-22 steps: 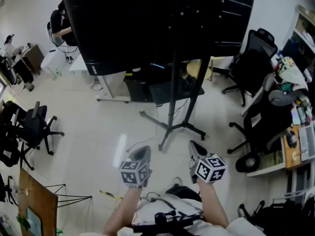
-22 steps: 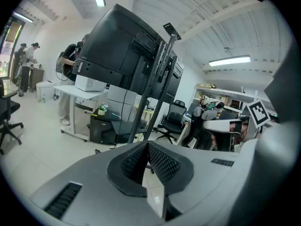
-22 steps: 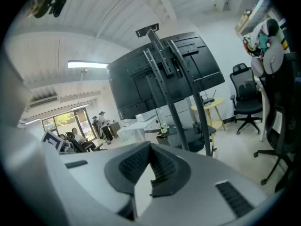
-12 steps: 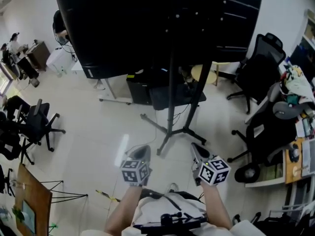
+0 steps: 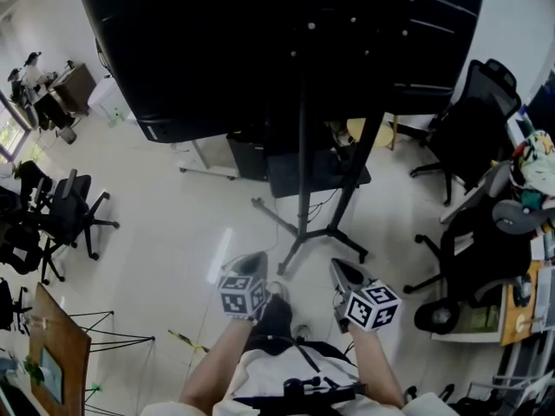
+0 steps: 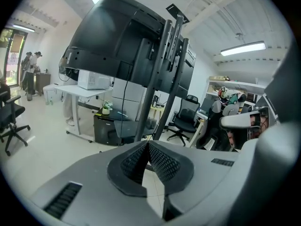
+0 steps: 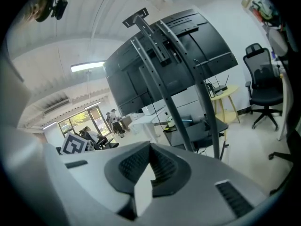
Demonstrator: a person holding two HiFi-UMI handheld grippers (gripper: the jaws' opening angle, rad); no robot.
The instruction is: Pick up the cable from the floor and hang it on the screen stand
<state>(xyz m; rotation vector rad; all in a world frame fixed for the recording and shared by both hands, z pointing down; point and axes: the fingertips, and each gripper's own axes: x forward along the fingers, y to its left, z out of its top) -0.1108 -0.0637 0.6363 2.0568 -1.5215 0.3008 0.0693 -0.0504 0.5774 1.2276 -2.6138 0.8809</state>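
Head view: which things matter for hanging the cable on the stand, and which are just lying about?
For the job:
stand
cable, a faint thin line on the floor by the stand's foot
left gripper and right gripper, both shut and empty

Lying about:
left chair
right chair
stool

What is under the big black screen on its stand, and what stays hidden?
Under the screen, the stand's poles reach splayed legs on the pale floor; a dark shelf sits between them, a thin cable trailing below. The screen covers everything farther back.
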